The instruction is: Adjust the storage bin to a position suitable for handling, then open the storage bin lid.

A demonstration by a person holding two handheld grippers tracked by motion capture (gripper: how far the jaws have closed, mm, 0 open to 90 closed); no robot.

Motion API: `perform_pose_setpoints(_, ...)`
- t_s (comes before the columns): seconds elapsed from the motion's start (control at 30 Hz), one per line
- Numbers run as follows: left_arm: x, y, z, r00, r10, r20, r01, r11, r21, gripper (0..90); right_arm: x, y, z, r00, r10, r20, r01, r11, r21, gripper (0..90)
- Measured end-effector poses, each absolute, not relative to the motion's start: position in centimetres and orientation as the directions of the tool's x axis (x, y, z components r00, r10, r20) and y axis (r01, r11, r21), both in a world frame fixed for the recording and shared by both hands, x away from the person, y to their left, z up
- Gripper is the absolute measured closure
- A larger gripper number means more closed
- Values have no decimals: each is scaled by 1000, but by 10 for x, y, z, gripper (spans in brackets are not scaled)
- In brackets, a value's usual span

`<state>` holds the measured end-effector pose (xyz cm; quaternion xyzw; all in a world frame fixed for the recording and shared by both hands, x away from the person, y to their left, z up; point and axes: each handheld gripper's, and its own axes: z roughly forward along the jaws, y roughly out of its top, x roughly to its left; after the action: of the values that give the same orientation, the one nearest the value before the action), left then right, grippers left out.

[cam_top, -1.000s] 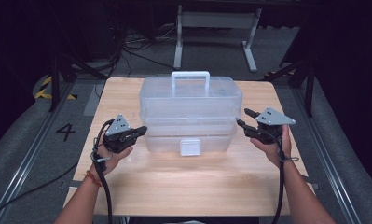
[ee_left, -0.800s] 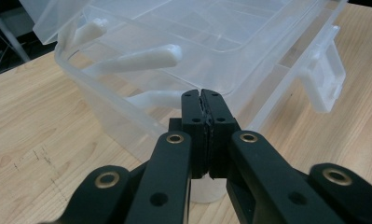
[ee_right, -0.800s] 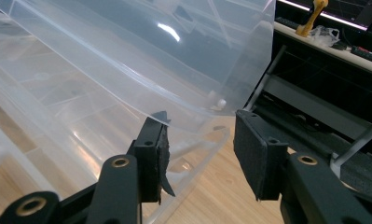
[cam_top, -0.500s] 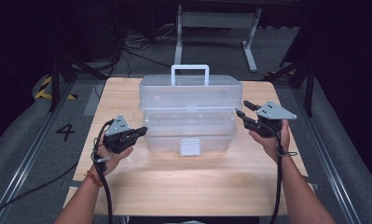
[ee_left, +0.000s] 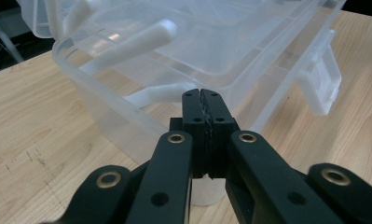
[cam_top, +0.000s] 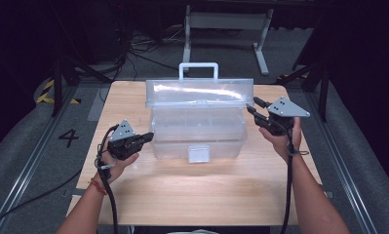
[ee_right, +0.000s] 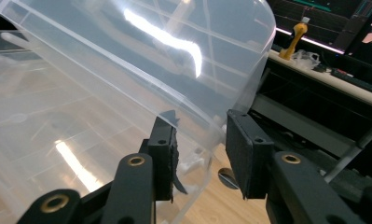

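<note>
At the counter [cam_top: 192, 190] I'm lifting the clear plastic toolbox's lid [cam_top: 199, 92] with the right tool [cam_top: 254, 108] closing on its edge, left tool [cam_top: 145, 138] pressed together empty by the base; next, swing it fully back.

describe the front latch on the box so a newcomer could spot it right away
Start at the wooden table and find the clear plastic storage box at its middle, lid raised. On the box's near wall, centred low, sits the latch: a small rectangular tab, milkier and more opaque than the see-through walls around it.
</note>
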<state>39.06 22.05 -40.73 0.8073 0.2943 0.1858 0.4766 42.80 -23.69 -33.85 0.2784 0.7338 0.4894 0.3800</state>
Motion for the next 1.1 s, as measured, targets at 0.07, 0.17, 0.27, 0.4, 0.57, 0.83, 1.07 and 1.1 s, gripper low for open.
perform_pose_setpoints(0.07, 391, 220, -407, 758, 652, 21, 297, -373, 879, 895, 430, -236, -336, -549, 788, -277, 40, 356, 934, 656)
perform_pose_setpoints(0.17, 391, 220, -407, 760, 650, 27, 293, -378, 878, 895, 433, -234, -333, -533, 800, -274, 37, 346, 938, 666)
perform_pose_setpoints(0.27, 391, 220, -407, 759, 650, 31, 293, -383, 876, 896, 434, -232, -331, -520, 807, -278, 32, 344, 938, 673)
perform_pose_setpoints(0.4, 391, 220, -407, 759, 650, 28, 295, -382, 876, 896, 437, -231, -329, -516, 812, -272, 33, 336, 941, 677)
perform_pose_setpoints(0.57, 390, 220, -408, 759, 651, 28, 295, -381, 876, 896, 439, -230, -327, -505, 819, -271, 32, 332, 943, 682)
perform_pose_setpoints(0.83, 390, 219, -408, 763, 646, 27, 292, -381, 877, 895, 444, -228, -322, -494, 822, -282, 27, 339, 941, 692)
perform_pose_setpoints(1.07, 389, 217, -408, 765, 643, 34, 288, -388, 875, 891, 449, -226, -317, -489, 831, -265, 38, 324, 945, 696)
perform_pose_setpoints(1.1, 389, 217, -408, 764, 644, 37, 287, -391, 874, 892, 450, -226, -317, -488, 832, -263, 39, 322, 946, 696)
